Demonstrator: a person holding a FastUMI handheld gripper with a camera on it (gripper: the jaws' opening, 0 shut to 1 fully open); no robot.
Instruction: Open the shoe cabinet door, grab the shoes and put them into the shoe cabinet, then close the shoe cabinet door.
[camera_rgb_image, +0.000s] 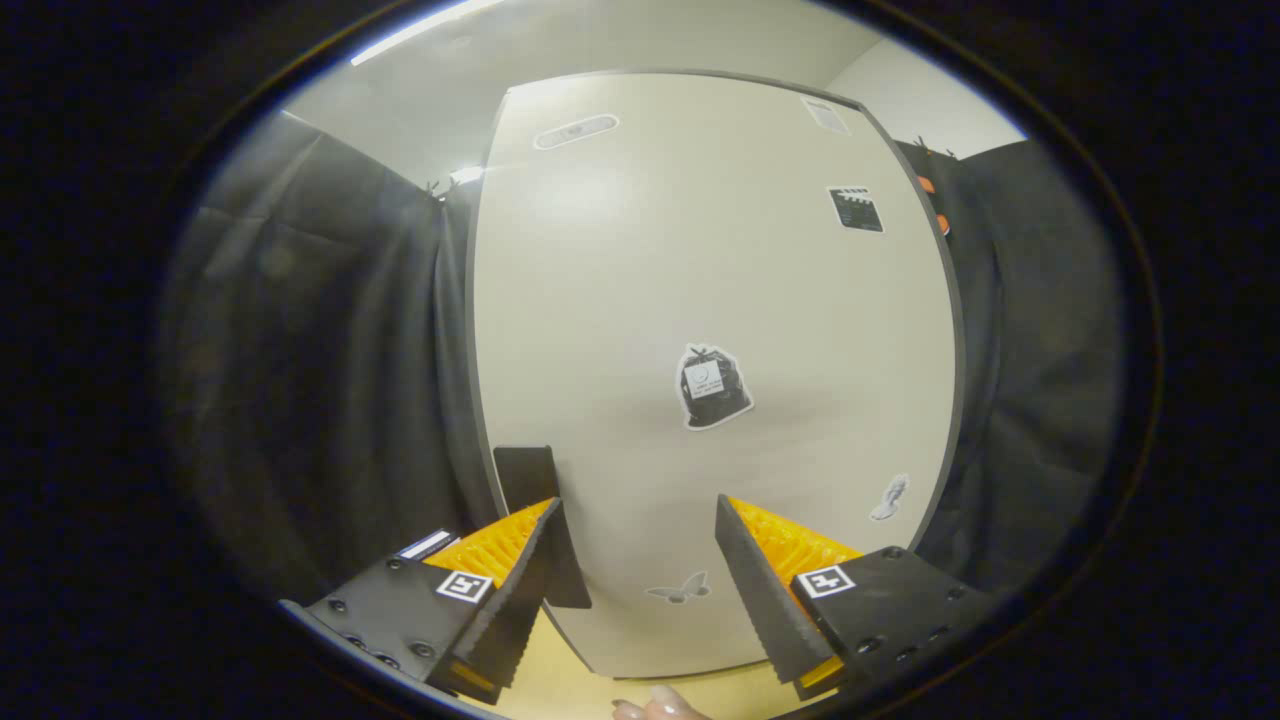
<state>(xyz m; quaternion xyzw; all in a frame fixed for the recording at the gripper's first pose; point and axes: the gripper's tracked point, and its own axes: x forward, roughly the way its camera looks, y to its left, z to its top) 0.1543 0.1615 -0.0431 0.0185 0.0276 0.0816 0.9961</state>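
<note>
A: What is the gripper (635, 545) facing?

B: It is facing the shoe cabinet door (715, 300), a tall, pale, smooth panel with a thin dark edge running around it. The door is standing shut, so whatever is sitting inside the cabinet is staying hidden.

A: How is the door looking?

B: Stickers are dotting it. A black rubbish-bag sticker (712, 386) is sitting near the middle, a small black clapperboard sticker (856, 209) is showing high up towards the right edge, and a pale butterfly sticker (680, 589) is lying low, just ahead of the gap between the fingers. Another small pale sticker (889, 497) is sitting near the lower right edge; its shape is too faint to tell. An oval badge (576, 131) is sitting near the upper left corner.

A: And the fingers?

B: They are standing wide apart, gripping nothing, with the lower part of the door showing between them. A dark flat handle (527, 478) is sticking out at the door's left edge, just beyond the left finger (520, 590); whether the finger is touching it cannot be told.

A: Anything around the cabinet?

B: Black cloth (330, 380) is hanging on both sides of it, and a light wooden floor (560, 680) is showing beneath the door, with a hand (655, 706) peeking in below the fingers.
</note>
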